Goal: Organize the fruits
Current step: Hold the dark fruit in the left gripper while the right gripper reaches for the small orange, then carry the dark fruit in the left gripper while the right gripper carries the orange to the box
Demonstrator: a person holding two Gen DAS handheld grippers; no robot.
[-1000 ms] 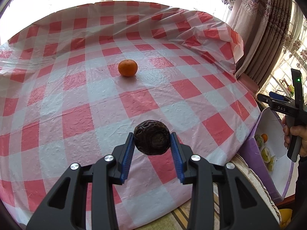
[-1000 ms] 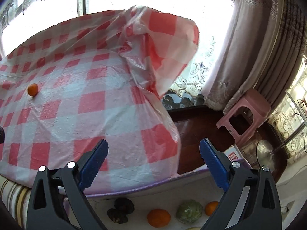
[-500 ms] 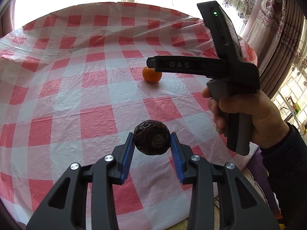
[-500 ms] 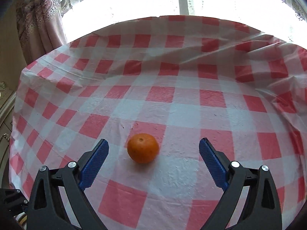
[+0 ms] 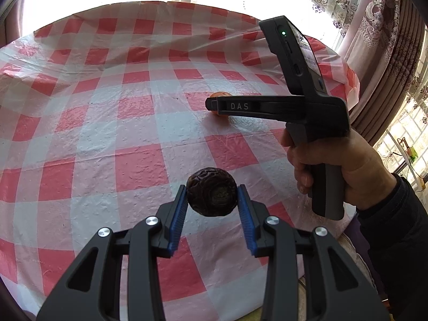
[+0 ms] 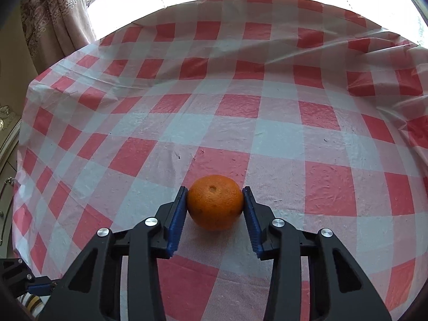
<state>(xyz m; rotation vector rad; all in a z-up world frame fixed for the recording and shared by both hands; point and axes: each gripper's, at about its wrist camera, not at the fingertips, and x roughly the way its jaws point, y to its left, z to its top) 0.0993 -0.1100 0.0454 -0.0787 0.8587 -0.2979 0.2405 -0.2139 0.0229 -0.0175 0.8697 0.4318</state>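
Observation:
My left gripper (image 5: 211, 198) is shut on a dark brown wrinkled round fruit (image 5: 211, 192) and holds it above the red-and-white checked tablecloth (image 5: 107, 133). My right gripper (image 6: 215, 200) is shut on an orange (image 6: 215, 202) that rests on the tablecloth (image 6: 267, 133). In the left wrist view the right gripper's body (image 5: 281, 107) reaches in from the right, held by a hand (image 5: 334, 165); it hides most of the orange (image 5: 220, 95).
Curtains hang at the right (image 5: 388, 53) and at the far left in the right wrist view (image 6: 53, 21). Bright windows lie behind the table. The table's rim runs along the near edge (image 5: 240, 313). The left gripper's tip shows at bottom left (image 6: 37, 286).
The right gripper swung from the table's side to the orange, moved in around it and closed its jaws on it. The left gripper kept its hold on the dark fruit.

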